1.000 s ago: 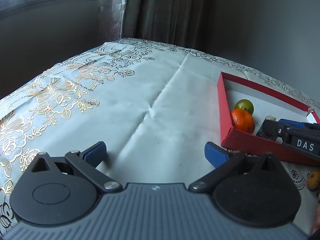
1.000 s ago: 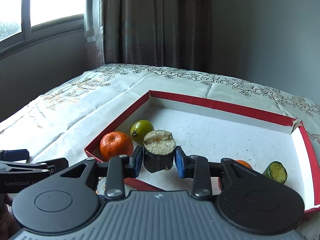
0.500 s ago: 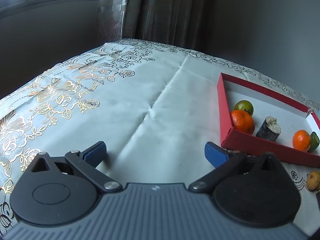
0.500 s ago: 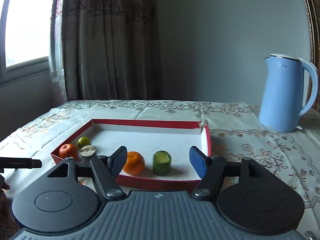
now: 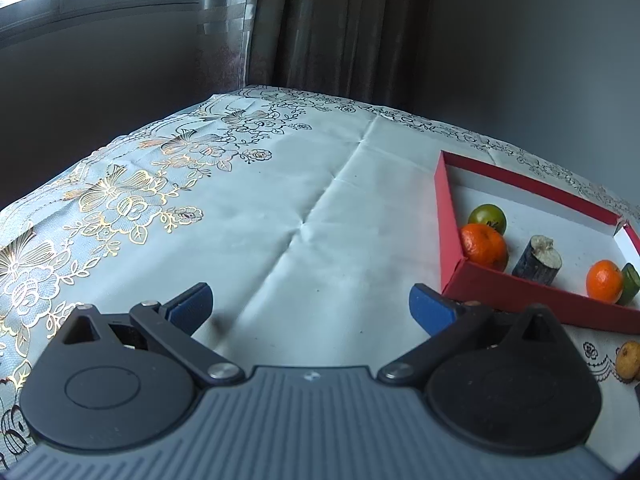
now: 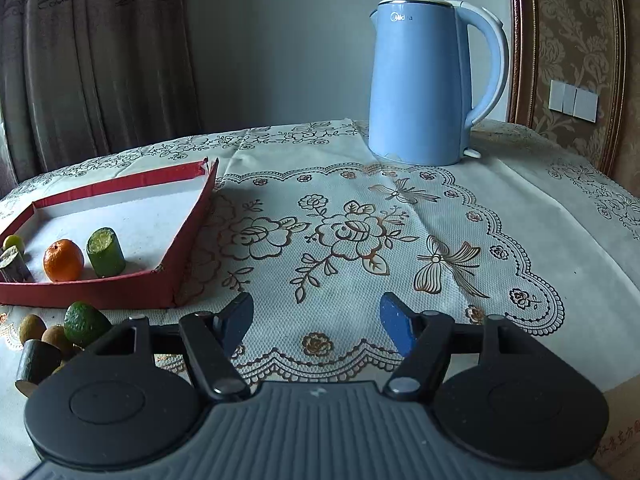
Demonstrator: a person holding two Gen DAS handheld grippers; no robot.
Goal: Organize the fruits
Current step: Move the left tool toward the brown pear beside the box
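Note:
A red tray (image 5: 536,306) with a white floor lies on the flowered cloth, right of my left gripper (image 5: 310,308), which is open and holds nothing. In the tray are a green round fruit (image 5: 487,219), an orange (image 5: 483,243), a dark cut piece (image 5: 537,260), a second orange (image 5: 605,281) and a green cut piece (image 5: 630,284). My right gripper (image 6: 316,320) hovers over bare cloth right of the tray (image 6: 120,286); its jaws are opening with nothing between them. In front of the tray lie a green lime (image 6: 86,322), small brown fruits (image 6: 33,328) and another dark cut piece (image 6: 36,364).
A light blue electric kettle (image 6: 424,80) stands at the back of the table. A cardboard box (image 6: 620,440) shows at the lower right edge. Curtains and a window are behind the table. One small brown fruit (image 5: 628,359) lies outside the tray's near wall.
My right gripper let go of the dark cut piece in the tray, drew back and swung right toward the kettle side. The left gripper has not moved.

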